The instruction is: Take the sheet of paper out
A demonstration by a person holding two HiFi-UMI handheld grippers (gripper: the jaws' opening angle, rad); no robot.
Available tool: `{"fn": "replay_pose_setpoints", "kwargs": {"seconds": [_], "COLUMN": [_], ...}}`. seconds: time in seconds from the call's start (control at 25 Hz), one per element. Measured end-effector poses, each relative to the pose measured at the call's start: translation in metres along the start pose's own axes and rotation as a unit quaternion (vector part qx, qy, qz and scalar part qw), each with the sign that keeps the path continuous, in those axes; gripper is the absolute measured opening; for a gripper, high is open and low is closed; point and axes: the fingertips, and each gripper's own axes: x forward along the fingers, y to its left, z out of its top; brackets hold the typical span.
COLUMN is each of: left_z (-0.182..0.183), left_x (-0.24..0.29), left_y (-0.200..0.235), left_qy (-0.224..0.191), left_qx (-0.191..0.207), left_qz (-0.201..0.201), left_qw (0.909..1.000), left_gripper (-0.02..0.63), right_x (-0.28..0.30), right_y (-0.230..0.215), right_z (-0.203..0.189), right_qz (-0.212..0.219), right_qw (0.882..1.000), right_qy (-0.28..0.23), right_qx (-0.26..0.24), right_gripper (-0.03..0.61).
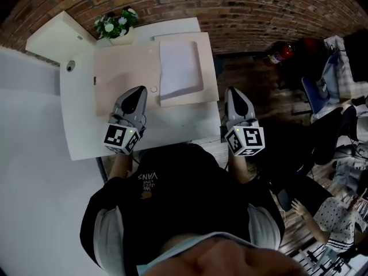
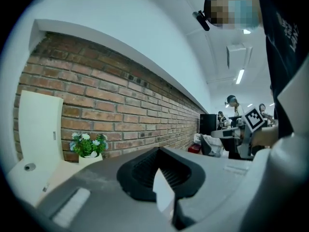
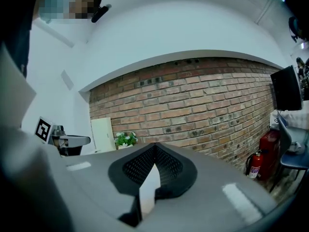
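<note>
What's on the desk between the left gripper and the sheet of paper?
Just a small round object on the beige mat; the head view shows it.

A white rectangular tabletop bears a shallow beige tray of white paper ahead between both jaw pairs, a green potted plant farther beyond.

Ahead of your left gripper the desk lies open as far as the tray. Only a small ring sits near the tray's near left corner. At the far edge the potted plant stands close against the brick wall, closing that side. Your right gripper hangs just beside the desk's right edge, over dark floor, well apart from the fire extinguisher and the chair.
</note>
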Motion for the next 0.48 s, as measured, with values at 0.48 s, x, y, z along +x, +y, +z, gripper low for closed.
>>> {"fn": "replay_pose_setpoints", "kwargs": {"seconds": [0.48], "left_z": [-0.056], "left_x": [0.026], "left_y": [0.023], "left_qy": [0.056], "left_qx": [-0.022], "left_qz": [0.034], "left_qw": [0.9976], "left_gripper": [0.0], "right_x": [0.028], "right_y": [-0.014], "right_z": [-0.041], "right_qz": [0.021], "right_qw": [0.999], "right_qy": [0.05], "right_qx": [0.001], "right_gripper": [0.001]}}
